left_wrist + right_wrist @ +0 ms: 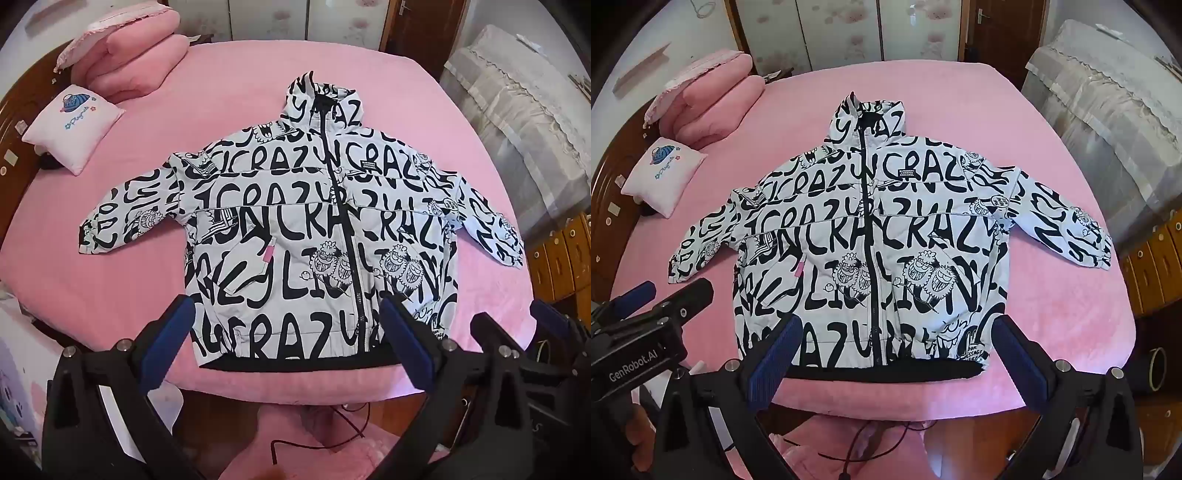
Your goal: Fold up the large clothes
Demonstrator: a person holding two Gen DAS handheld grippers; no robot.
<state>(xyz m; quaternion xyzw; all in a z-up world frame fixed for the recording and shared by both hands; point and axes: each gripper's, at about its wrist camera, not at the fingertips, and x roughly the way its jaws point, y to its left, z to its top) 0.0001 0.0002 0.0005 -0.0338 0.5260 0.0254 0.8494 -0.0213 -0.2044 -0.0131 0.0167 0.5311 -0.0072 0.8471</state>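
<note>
Both grippers hang over the near edge of the bed, jaws spread wide w/ nothing between them. Left gripper points down at the jacket's lower hem; right gripper sits just beside it, also aimed at the hem. Blue pads on the fingers show clearly, none touching fabric.

Jacket lies flat, front up, approx centred on the pink bed, zipped shut w/ a black zipper running up to the collar. White cloth, black "CRAZY" lettering and cartoon faces all over. Both sleeves spread out to the sides, angled down a bit. Black hem band lies near the bed's front edge. Collar stands toward the far side.

At far left of the bed: folded pink quilt and a small pink pillow w/ blue embroidery, well apart from the jacket. To the right, furniture under a lace cover. Wardrobe doors behind the bed. Black cable on the floor below the grippers.
</note>
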